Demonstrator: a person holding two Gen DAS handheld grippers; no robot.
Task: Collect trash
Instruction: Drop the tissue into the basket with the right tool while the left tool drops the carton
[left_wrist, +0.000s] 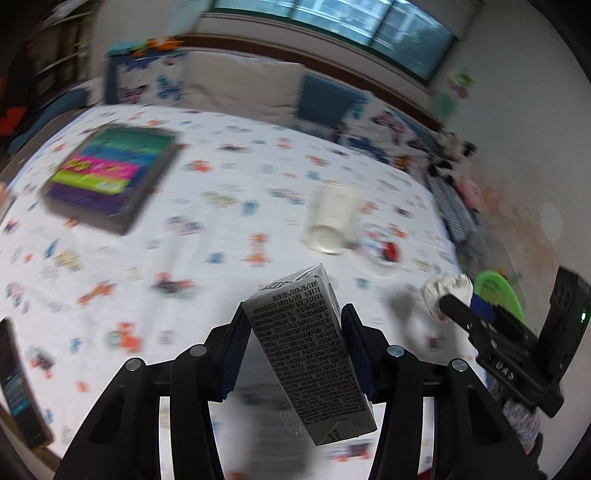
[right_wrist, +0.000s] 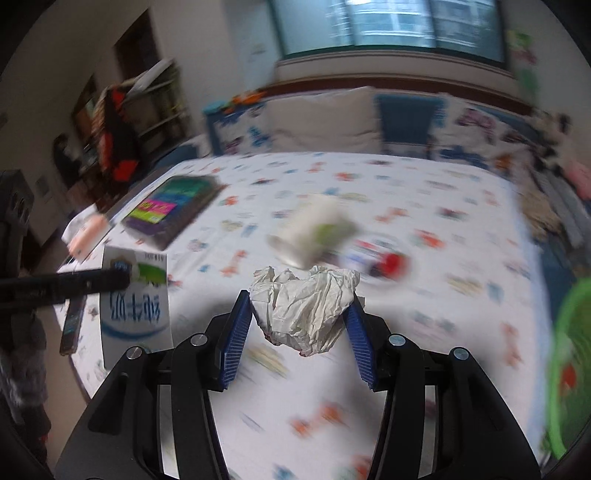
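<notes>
My left gripper (left_wrist: 291, 317) is shut on a grey milk carton (left_wrist: 310, 354) with black print, held tilted above the bed. The carton also shows in the right wrist view (right_wrist: 136, 306), at the left. My right gripper (right_wrist: 301, 306) is shut on a crumpled white paper ball (right_wrist: 304, 308), which also shows in the left wrist view (left_wrist: 447, 291), at the right. A white paper cup (left_wrist: 330, 218) lies on its side on the patterned bedsheet (left_wrist: 221, 206), beside a small round wrapper with red (left_wrist: 382, 251). The cup (right_wrist: 310, 230) and the wrapper (right_wrist: 384, 262) lie ahead of the right gripper.
A colourful boxed book (left_wrist: 107, 177) lies on the bed at far left. A green basket (right_wrist: 569, 369) stands at the right bed edge, also in the left wrist view (left_wrist: 498, 291). A dark phone (left_wrist: 18, 387) lies near the left edge. Pillows (left_wrist: 325, 99) line the headboard.
</notes>
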